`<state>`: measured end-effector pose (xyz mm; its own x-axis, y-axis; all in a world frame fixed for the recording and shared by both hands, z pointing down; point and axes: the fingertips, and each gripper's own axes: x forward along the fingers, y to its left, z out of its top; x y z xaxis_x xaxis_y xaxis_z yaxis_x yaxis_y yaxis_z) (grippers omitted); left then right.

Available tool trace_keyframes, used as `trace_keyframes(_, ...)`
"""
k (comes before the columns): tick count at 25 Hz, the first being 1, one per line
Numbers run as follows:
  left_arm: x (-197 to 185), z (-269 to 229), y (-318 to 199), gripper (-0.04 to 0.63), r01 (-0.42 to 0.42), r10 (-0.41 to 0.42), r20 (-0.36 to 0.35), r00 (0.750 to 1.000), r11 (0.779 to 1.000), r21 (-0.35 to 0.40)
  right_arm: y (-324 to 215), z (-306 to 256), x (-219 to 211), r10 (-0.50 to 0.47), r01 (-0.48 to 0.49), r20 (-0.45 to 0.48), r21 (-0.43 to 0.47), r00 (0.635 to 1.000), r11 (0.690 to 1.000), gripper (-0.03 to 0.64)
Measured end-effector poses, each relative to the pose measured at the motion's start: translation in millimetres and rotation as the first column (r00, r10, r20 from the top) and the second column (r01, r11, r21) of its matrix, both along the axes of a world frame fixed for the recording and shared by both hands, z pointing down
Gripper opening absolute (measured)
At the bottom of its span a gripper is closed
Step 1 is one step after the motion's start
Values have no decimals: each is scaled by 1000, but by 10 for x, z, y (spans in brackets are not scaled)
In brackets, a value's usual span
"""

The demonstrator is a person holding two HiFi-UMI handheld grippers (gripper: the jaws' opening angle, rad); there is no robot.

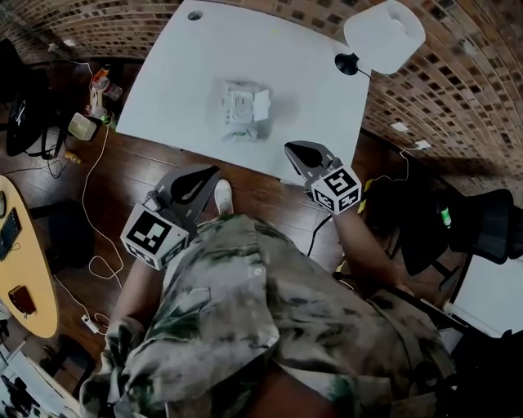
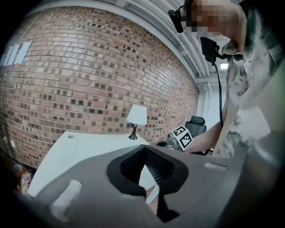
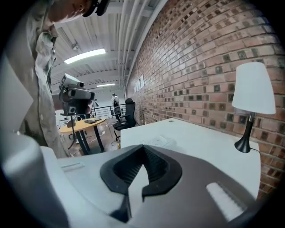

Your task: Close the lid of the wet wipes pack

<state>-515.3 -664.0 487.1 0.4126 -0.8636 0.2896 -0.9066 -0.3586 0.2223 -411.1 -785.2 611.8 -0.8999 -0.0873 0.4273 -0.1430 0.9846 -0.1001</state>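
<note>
The wet wipes pack (image 1: 241,110) lies near the middle of the white table (image 1: 172,90), its lid flap (image 1: 261,104) standing open on the right side. In the right gripper view the pack (image 3: 162,141) shows faintly just past the jaws. Both grippers hang over the wooden floor, short of the table's near edge. My left gripper (image 1: 214,171) (image 2: 144,149) is shut with nothing in it. My right gripper (image 1: 288,147) (image 3: 143,147) is also shut and holds nothing. The left gripper view does not show the pack.
A white lamp (image 1: 384,37) (image 3: 254,89) on a black base stands at the table's far right corner. A cable hole (image 1: 194,15) sits at the far left. A black office chair (image 1: 482,224) is on the right, a yellow round table (image 1: 24,245) on the left.
</note>
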Motion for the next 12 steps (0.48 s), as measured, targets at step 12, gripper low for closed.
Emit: trace_keyframes(12, -652, 182, -250, 0, -10, 9, -16, 1000, 999, -38, -809, 760, -514, 34, -41, -151, -43, 988, 998, 6)
